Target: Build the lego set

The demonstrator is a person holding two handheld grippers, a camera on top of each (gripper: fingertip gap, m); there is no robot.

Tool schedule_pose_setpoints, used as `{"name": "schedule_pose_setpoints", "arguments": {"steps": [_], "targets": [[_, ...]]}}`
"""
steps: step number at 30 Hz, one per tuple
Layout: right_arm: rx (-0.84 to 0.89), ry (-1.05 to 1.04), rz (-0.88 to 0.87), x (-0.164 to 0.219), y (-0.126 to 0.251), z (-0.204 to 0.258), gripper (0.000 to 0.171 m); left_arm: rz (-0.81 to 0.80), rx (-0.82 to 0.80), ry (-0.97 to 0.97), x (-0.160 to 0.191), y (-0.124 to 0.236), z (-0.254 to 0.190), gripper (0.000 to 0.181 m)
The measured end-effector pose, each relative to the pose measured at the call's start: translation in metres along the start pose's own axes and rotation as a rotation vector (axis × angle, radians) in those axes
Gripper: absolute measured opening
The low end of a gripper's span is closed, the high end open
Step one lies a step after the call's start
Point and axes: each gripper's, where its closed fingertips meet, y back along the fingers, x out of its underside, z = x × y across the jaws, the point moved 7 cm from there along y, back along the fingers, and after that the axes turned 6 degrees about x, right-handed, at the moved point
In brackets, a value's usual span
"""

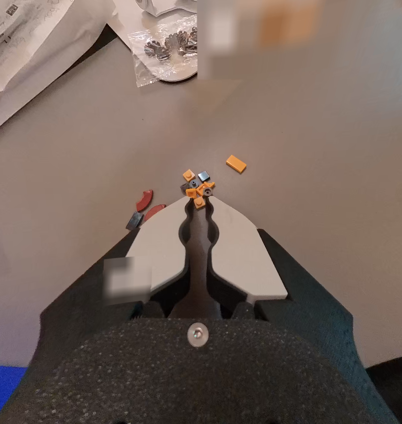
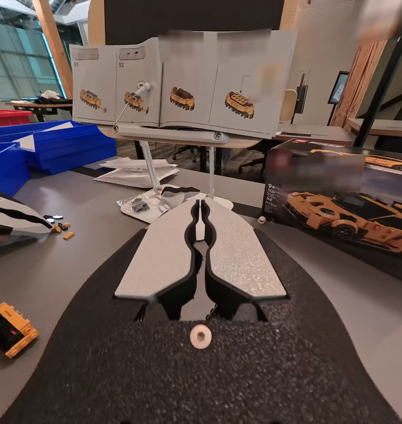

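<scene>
My left gripper [image 1: 199, 200] rests on the grey table [image 1: 80, 160] at a small pile of orange and dark grey Lego bits [image 1: 198, 187]. Its tips are closed on a small orange one-stud plate [image 1: 199, 203]. The same gripper shows at the left of the right wrist view [image 2: 49, 227], tips at the pile. My right gripper [image 2: 200, 202] is shut and empty, held above the table and facing the instruction booklet [image 2: 172, 91] on its white stand. A partly built orange and black model [image 2: 9, 330] lies at the near left.
An orange flat tile [image 1: 236, 164], a black tile [image 1: 204, 175], two dark red curved pieces [image 1: 145, 200] and a black slope [image 1: 134, 220] lie around the pile. A clear bag of dark parts [image 1: 167, 46], white paper bags [image 1: 23, 57], the set's box [image 2: 344, 206] and blue bins [image 2: 57, 146] ring the work area. Spacing between my two grippers at the tips: around 35 cm. Measured from the fingertips, the orange flat tile [image 1: 236, 164] is 4 cm or so from the left gripper and 30 cm from the right. It turns up in the right wrist view [image 2: 66, 235] as well.
</scene>
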Motion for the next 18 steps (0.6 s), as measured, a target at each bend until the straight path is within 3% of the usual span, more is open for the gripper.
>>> {"name": "schedule_pose_setpoints", "arguments": {"steps": [9,13,18], "targets": [[0.013,0.003,-0.022,-0.005,0.003,-0.001,0.001,-0.052,0.033,-0.033,-0.01,0.015,-0.019,0.007],[0.009,0.002,-0.016,-0.003,0.002,0.0,0.001,-0.095,0.203,-0.112,-0.046,0.008,-0.06,0.007],[0.014,0.013,-0.026,-0.005,0.003,0.0,0.001,-0.055,0.439,-0.237,-0.094,-0.028,-0.118,0.008]]}}
